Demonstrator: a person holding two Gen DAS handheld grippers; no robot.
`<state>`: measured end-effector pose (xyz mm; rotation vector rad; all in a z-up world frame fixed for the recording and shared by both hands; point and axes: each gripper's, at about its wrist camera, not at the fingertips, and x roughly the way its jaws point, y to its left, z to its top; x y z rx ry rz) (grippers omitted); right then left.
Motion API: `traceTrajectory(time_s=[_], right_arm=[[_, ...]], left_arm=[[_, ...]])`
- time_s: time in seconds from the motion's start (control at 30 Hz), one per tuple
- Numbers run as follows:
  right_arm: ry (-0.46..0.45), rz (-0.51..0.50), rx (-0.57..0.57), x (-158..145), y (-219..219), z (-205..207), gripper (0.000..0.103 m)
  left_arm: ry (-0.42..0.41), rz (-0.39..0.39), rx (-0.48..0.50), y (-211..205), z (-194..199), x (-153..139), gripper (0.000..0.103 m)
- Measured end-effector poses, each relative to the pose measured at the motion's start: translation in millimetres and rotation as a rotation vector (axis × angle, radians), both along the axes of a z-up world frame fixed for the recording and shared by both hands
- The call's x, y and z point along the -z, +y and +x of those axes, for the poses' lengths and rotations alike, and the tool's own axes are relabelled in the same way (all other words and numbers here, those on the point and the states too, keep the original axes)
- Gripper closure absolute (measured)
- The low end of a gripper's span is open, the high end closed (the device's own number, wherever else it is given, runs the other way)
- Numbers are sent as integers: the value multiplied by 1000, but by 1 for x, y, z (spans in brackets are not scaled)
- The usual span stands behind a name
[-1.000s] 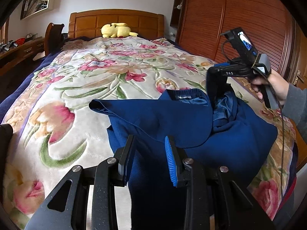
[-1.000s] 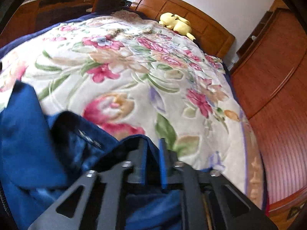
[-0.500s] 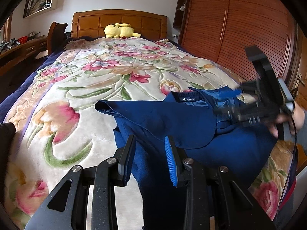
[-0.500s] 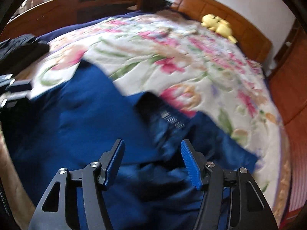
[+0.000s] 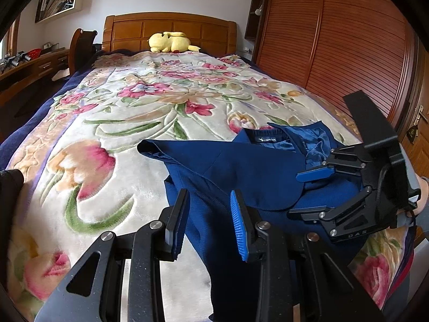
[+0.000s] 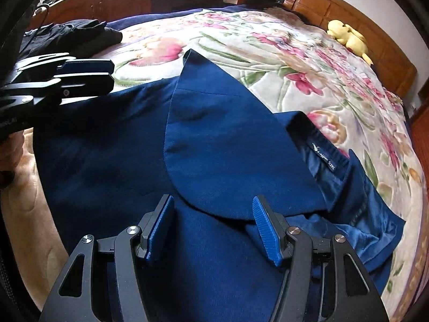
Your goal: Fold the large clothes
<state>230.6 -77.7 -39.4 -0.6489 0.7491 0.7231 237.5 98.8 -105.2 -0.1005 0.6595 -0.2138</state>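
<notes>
A dark blue coat (image 5: 254,166) lies on the near right part of the flowered bedspread (image 5: 120,134), its labelled collar (image 6: 324,155) towards the headboard. One rounded front flap (image 6: 228,134) is folded over the body. My left gripper (image 5: 210,218) hovers at the coat's near left edge, open, with its blue pad bare. It also shows at the left of the right wrist view, as the left gripper (image 6: 111,72) above the coat. My right gripper (image 6: 213,229) stands open just above the coat, the flap's curved edge between its fingers, untouched. From the left wrist view the right gripper (image 5: 303,193) points in from the right.
A yellow plush toy (image 5: 171,41) rests by the wooden headboard (image 5: 166,29). Slatted wardrobe doors (image 5: 348,53) run along the right side. A heap of dark clothes (image 6: 67,37) sits at the bed's left edge, with a desk (image 5: 26,67) beyond. A hand (image 5: 421,193) holds the right gripper.
The right gripper was shut on the blue fabric by the collar; it let go, opened wide, and swung down over the folded flap. The left gripper has stayed put.
</notes>
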Motion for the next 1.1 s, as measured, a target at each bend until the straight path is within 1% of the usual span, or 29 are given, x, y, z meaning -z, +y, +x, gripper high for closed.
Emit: traceTrajectory(time_s=[0.13, 0.17, 0.2, 0.23, 0.27, 0.3, 0.37, 0.43, 0.5, 0.6, 0.73, 0.83, 0.87, 0.93, 0.97, 1.0, 1.03, 1.07, 1.1], right_arm=[[-6, -3, -3, 5, 11, 6, 40], [-10, -3, -8, 5, 11, 6, 46], [-16, 4, -18, 4, 11, 7, 68], [-8, 11, -35, 2, 10, 6, 80], [-4, 9, -46, 2, 11, 8, 95], [-14, 1, -45, 1, 11, 11, 98], [-50, 9, -31, -6, 7, 17, 99], [-71, 51, 3, -19, 1, 29, 100], [-114, 90, 53, -35, -5, 43, 100], [-176, 114, 128, -55, -11, 69, 100], [-237, 122, 237, -71, -14, 101, 100], [-264, 99, 312, -73, -11, 123, 100], [-274, 84, 356, -72, -10, 129, 99], [-262, 93, 428, -70, -10, 138, 92], [-251, 108, 439, -71, -9, 137, 81], [-249, 127, 444, -70, -10, 135, 67], [-256, 137, 443, -70, -7, 129, 62], [-258, 140, 432, -69, -5, 126, 59], [-245, 144, 408, -65, -3, 119, 59]], left_arm=[[0, -2, -6, 2, 1, 0, 71], [0, -3, -8, 3, 0, 0, 71], [0, -5, -9, 4, 0, 0, 71], [0, -5, -10, 5, 0, 1, 71], [-1, -6, -12, 6, 0, 1, 71], [-1, -6, -13, 6, 0, 1, 71], [-1, -6, -15, 6, -1, 1, 71], [-1, -7, -17, 7, -1, 1, 71], [0, -6, -17, 7, 0, 2, 71], [4, -1, -15, 6, 1, 3, 71], [6, 5, -11, 3, 1, 3, 71], [7, 8, -10, 2, 1, 3, 71], [7, 8, -9, 2, 1, 3, 71], [5, 8, -7, 2, 1, 2, 71], [4, 9, -7, 2, 1, 2, 71], [3, 8, -6, 1, 1, 1, 71], [2, 8, -5, 1, 1, 1, 71], [2, 8, -5, 1, 0, 1, 71], [2, 8, -5, 1, 0, 1, 71]])
